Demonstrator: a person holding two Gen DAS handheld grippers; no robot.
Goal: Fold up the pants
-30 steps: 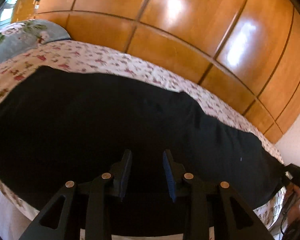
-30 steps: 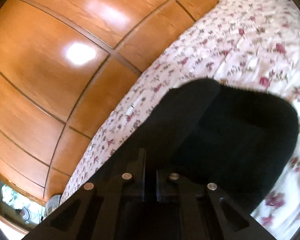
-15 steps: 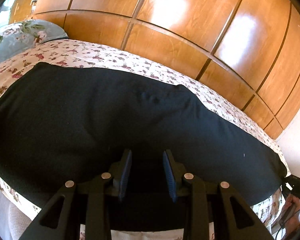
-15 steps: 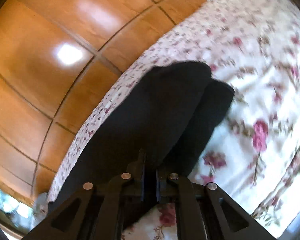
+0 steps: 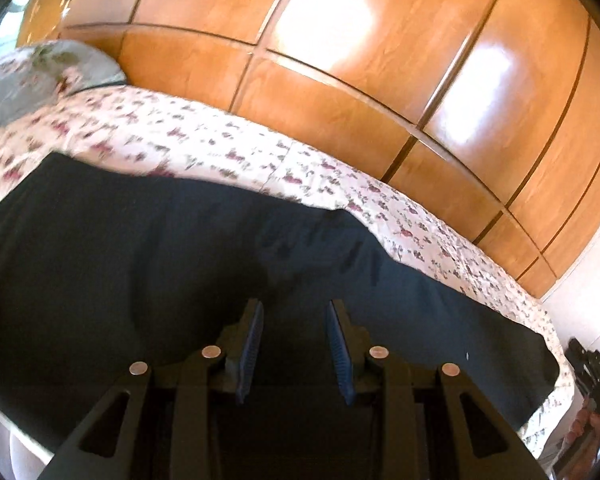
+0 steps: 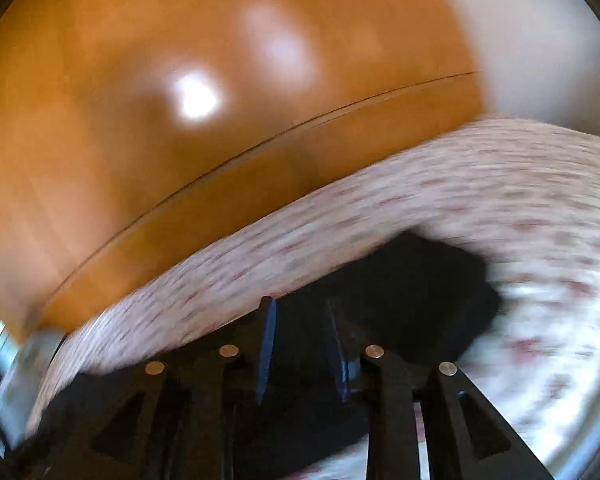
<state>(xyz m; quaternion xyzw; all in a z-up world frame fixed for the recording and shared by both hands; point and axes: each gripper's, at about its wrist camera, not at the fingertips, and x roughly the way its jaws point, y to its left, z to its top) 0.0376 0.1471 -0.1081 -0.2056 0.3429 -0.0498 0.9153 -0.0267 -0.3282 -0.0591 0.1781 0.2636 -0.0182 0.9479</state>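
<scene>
Dark navy pants lie spread flat along the floral bedsheet, stretching from left to far right. My left gripper is open and empty, held just over the middle of the pants. In the right wrist view, which is blurred by motion, my right gripper is open and empty over one end of the pants, which lies on the sheet.
A glossy wooden wardrobe runs along the far side of the bed. A blue floral pillow lies at the far left. A hand with a dark device shows at the right edge, beyond the bed's end.
My right gripper has opened and let go of the pants end, and it has swung quickly so the view is blurred. My left gripper stays open over the pants with only a slight shift.
</scene>
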